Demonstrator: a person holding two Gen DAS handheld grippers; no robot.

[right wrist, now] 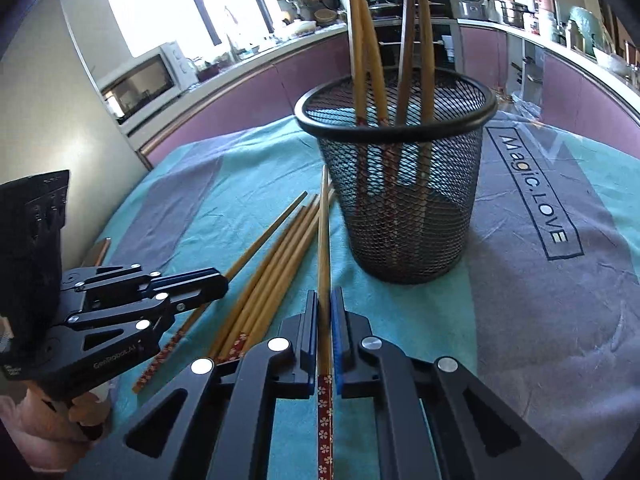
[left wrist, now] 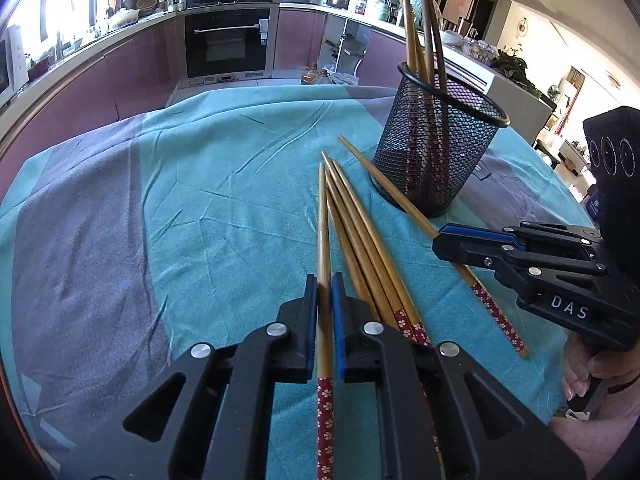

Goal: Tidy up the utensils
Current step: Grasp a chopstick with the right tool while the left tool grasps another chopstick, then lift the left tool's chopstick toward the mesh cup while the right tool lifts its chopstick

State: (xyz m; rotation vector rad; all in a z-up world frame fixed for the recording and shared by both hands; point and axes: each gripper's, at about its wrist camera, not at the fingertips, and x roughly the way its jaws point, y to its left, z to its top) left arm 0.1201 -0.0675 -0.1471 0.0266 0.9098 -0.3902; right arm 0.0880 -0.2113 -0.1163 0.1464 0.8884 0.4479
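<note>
A black mesh holder [left wrist: 436, 152] [right wrist: 404, 200] stands on the cloth with several wooden chopsticks [left wrist: 412, 40] [right wrist: 360, 40] upright in it. My left gripper [left wrist: 325, 280] [right wrist: 224, 282] is shut on one chopstick [left wrist: 322, 216] [right wrist: 264, 236], whose red flowered end points back toward the camera. My right gripper [left wrist: 438, 242] [right wrist: 325, 296] is shut on another chopstick [right wrist: 323, 232] [left wrist: 360, 158], whose tip reaches the holder's base. Between the two grippers a bundle of loose chopsticks [left wrist: 360, 236] [right wrist: 276, 256] lies on the cloth.
A teal and grey cloth [left wrist: 200, 200] [right wrist: 540, 300] covers the table. Behind it run purple kitchen cabinets [left wrist: 132, 68], with an oven [left wrist: 228, 40] and a microwave [right wrist: 148, 76]. A person's hand [left wrist: 580, 380] [right wrist: 40, 420] holds each gripper's handle.
</note>
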